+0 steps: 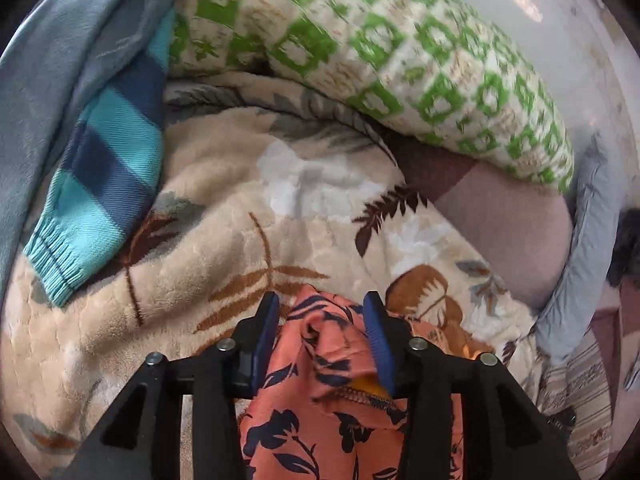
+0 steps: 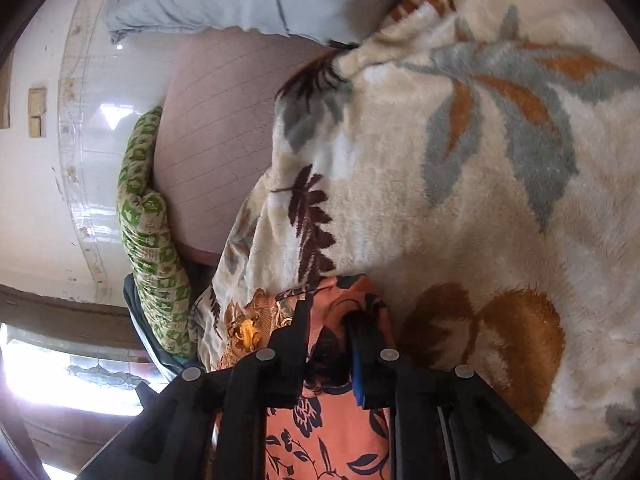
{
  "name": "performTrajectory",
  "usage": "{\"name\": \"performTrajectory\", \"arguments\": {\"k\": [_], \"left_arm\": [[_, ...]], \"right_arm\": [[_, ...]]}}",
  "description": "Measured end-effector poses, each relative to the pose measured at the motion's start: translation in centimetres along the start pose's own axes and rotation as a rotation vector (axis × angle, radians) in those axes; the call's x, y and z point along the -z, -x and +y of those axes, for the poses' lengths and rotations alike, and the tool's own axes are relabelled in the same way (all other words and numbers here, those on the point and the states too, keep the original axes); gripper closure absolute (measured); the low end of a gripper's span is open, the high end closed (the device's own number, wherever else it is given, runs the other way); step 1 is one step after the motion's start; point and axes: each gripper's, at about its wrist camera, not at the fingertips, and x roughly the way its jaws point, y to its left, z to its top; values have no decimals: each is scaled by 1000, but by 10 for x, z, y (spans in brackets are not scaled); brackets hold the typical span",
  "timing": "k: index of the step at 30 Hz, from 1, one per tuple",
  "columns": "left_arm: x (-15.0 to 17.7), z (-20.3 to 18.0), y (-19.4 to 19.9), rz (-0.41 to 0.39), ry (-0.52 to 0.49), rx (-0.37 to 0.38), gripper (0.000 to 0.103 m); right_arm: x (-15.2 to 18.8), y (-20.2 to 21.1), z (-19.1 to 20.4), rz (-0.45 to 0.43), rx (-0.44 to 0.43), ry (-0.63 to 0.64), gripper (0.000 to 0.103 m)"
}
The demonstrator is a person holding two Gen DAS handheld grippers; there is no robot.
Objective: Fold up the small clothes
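Left wrist view: the left gripper (image 1: 322, 312) is held over a cream plush blanket with brown and grey leaf print (image 1: 208, 216). Its blue-padded jaws are spread, and a bunched coral-orange garment with navy floral print (image 1: 320, 360) lies between them without being squeezed. A teal and navy striped knit sleeve (image 1: 104, 184) is seen at left, a green and cream patterned cushion (image 1: 400, 52) behind.

Right wrist view: the right gripper (image 2: 330, 312) is seen narrowly parted, with the coral garment (image 2: 344, 412) bunched between the jaws; whether it is pinched cannot be told. The blanket (image 2: 480, 184) is seen beneath.
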Motion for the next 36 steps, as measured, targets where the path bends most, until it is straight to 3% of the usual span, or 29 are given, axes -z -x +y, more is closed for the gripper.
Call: {"name": "performTrajectory", "arguments": {"k": [1, 2, 4, 6, 10, 12, 16, 20, 22, 24, 26, 28, 31, 36], "left_arm": [[1, 8, 16, -48, 34, 19, 56], [6, 12, 35, -101, 53, 30, 52], [22, 10, 71, -186, 13, 1, 41], [52, 4, 101, -250, -43, -55, 30], [118, -1, 116, -274, -77, -36, 27], [140, 7, 104, -249, -43, -39, 27], [159, 26, 63, -160, -1, -96, 28], [154, 41, 46, -129, -12, -181, 28], [148, 41, 45, -135, -26, -180, 28], [142, 40, 43, -132, -40, -192, 28], [137, 42, 39, -120, -42, -193, 28], [134, 45, 41, -120, -22, -174, 28], [129, 52, 44, -120, 23, -144, 28], [132, 52, 50, -134, 14, -166, 28]], "right_arm": [[1, 9, -5, -29, -12, -7, 77], [3, 20, -7, -60, -16, -12, 59], [9, 50, -11, -156, -47, -43, 32], [18, 76, -1, -214, -37, -11, 32], [54, 72, 64, -110, 115, 281, 34], [85, 47, 96, -28, 198, 419, 37], [143, -34, 134, 168, 330, 587, 65], [173, -111, 136, 250, 455, 652, 66], [168, -144, 138, 218, 520, 686, 65], [149, -161, 158, 98, 543, 748, 66], [118, -174, 167, 11, 607, 668, 68], [97, -172, 174, -38, 590, 563, 68], [118, -162, 209, -67, 505, 679, 67], [208, -206, 247, 166, 392, 825, 67]]}}
